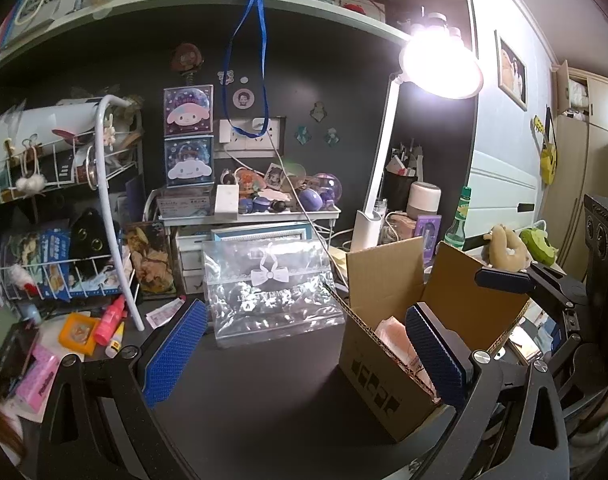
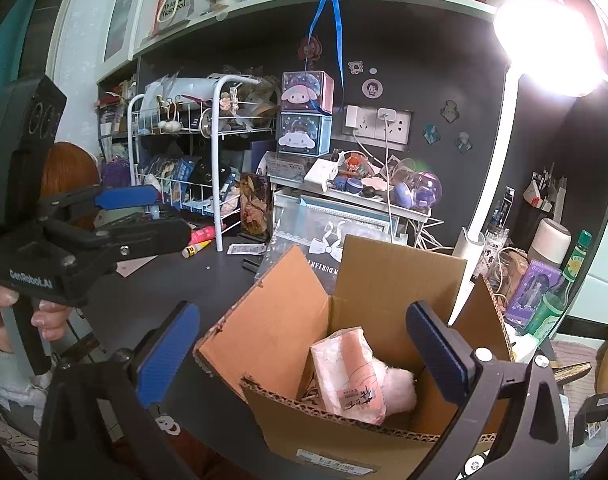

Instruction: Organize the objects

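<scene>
Only right wrist: pink packet (image 2: 350,376), cardboard box (image 2: 288,320)

A dark grey matte wall (image 1: 344,80) backs the black desk top (image 1: 264,392), and a pale green-white shelf board (image 1: 208,2) runs across above it, crowded with books and boxes. A white desk lamp with a round glowing head (image 1: 442,66) stands at the right on a slim white stem and throws strong glare. A white double wall socket plate (image 2: 378,124) sits on the dark wall. To the right, a pale blue panelled wall (image 1: 504,152) carries a framed picture (image 1: 512,70), and beige wardrobe doors (image 1: 584,152) stand beyond it. At the left, a white wire two-tier rack (image 2: 208,148) rests on the desk.
</scene>
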A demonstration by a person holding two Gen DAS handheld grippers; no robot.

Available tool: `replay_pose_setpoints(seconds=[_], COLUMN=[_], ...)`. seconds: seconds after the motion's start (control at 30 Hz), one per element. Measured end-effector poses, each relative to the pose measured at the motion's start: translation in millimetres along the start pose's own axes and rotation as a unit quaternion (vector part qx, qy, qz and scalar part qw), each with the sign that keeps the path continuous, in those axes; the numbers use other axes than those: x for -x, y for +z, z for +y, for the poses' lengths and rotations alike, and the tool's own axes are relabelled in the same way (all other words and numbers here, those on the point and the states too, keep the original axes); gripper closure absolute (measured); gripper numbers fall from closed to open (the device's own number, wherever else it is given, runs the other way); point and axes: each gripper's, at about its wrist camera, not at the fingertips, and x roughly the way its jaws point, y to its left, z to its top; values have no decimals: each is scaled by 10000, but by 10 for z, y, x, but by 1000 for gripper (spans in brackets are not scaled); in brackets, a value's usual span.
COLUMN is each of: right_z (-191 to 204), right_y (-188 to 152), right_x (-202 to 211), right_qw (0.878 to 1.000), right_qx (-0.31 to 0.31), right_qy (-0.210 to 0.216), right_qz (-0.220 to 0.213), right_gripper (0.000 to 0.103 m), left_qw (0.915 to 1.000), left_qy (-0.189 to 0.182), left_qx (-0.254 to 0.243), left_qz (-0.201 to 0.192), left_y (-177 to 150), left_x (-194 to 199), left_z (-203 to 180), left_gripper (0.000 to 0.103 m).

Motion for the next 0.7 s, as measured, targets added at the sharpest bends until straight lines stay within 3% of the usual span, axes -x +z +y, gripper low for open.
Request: replay_pose_setpoints(seconds=[0.7], right_z=[22], right_y=[-34], right_x=[-11], right_qw=[10000], right_qx=[-1], right_qy=[11], right_qz=[33], right_gripper=[0], left_qw=[10000], left_qy=[-7], left_qx=[5], left_qz=[13], left_y=[-19], left_x=[4], left_z=[0], left_gripper=[3])
